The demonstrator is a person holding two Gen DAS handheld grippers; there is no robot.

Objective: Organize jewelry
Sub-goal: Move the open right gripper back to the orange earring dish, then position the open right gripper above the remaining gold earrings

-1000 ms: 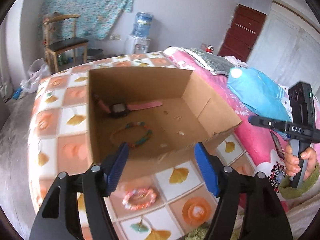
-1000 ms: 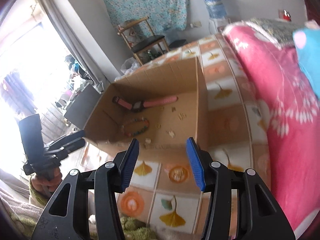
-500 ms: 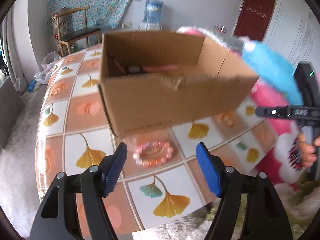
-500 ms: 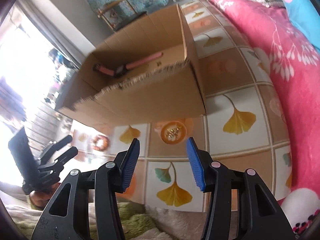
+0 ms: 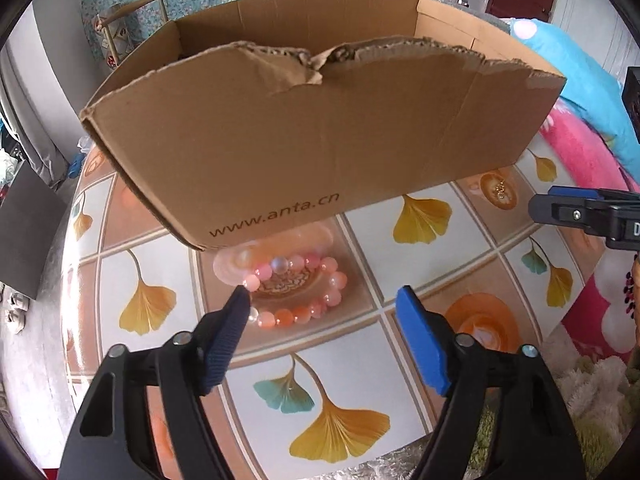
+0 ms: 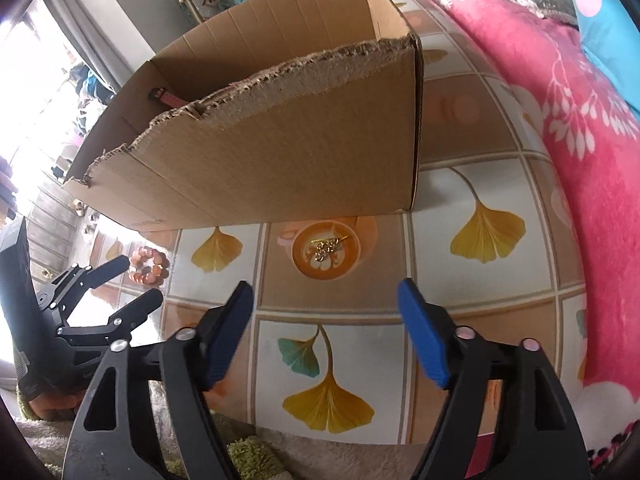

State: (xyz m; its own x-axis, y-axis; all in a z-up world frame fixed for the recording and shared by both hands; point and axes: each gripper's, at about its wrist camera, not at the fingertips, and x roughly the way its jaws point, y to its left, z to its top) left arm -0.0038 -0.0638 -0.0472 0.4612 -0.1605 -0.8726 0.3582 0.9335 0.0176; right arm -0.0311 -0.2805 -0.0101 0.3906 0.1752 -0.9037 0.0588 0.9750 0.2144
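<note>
Item: pink-and-orange round-bead bracelet (image 5: 296, 288), on tiled table (image 5: 436, 276) before torn brown cardboard box (image 5: 320, 136). Left tool (image 5: 324, 312) just widened, empty, straddling it for pickup. Right tool (image 6: 325, 304) likewise, above small gold chain (image 6: 326, 249), possibly earrings.

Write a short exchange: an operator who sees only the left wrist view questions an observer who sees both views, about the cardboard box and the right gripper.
Operator: I see only the box's outer wall. Is anything inside?
Observer: Yes. The right wrist view looks over the torn edge of the box and shows a pink strap inside, near a far corner.
Operator: Only one finger of the right gripper shows here. Is it holding anything?
Observer: No. The right gripper is open with nothing between its fingers. Its jaws have just been opening. It points at a small gold piece on the orange tile in front of the box.
</note>
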